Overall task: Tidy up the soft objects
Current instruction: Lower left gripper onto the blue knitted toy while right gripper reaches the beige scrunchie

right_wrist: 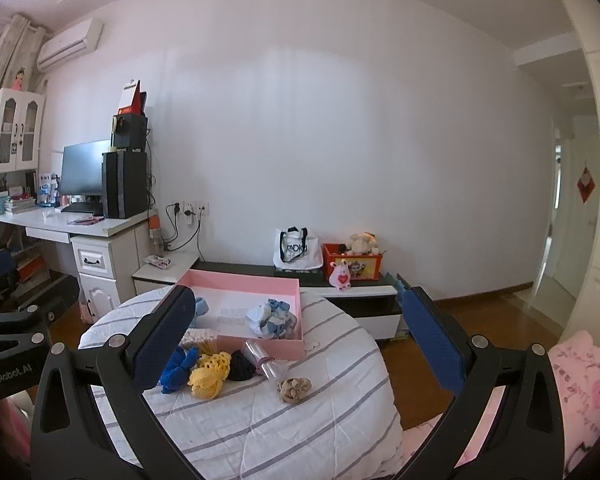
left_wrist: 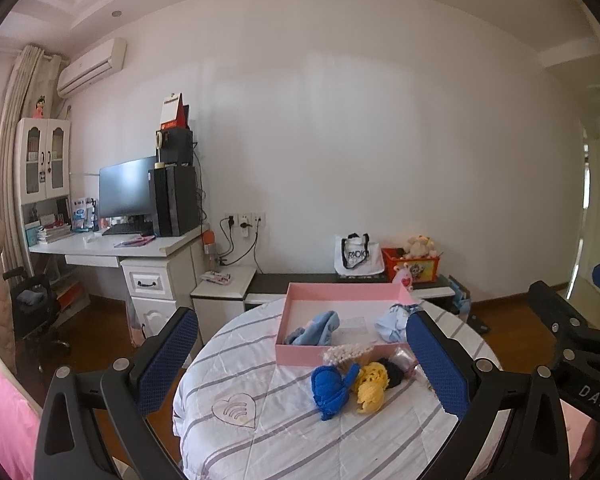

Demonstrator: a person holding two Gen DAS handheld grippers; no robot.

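Note:
A shallow pink box [left_wrist: 300, 354] [right_wrist: 260, 348] lies on a striped white quilt [left_wrist: 284, 432] [right_wrist: 300, 420]. Inside it are a light blue cloth [left_wrist: 316, 328] and a pale blue-and-white bundle [left_wrist: 392, 322] [right_wrist: 272, 318]. In front of the box lie a blue crocheted piece [left_wrist: 332, 390] [right_wrist: 176, 368], a yellow one [left_wrist: 372, 384] [right_wrist: 210, 374], a black one [right_wrist: 242, 364], a clear wrapper [right_wrist: 262, 356] and a beige scrunchie [right_wrist: 295, 389]. My left gripper [left_wrist: 300, 368] hangs open above these pieces, holding nothing. My right gripper [right_wrist: 296, 344] is open too, empty, over the box's right end.
A white desk [left_wrist: 112, 246] with monitor and computer tower stands at the left. A low cabinet [left_wrist: 340, 280] along the wall carries a white tote bag [left_wrist: 356, 254] and a red toy box [left_wrist: 412, 264]. Wood floor surrounds the quilt. Pink bedding [right_wrist: 580, 384] lies at the right.

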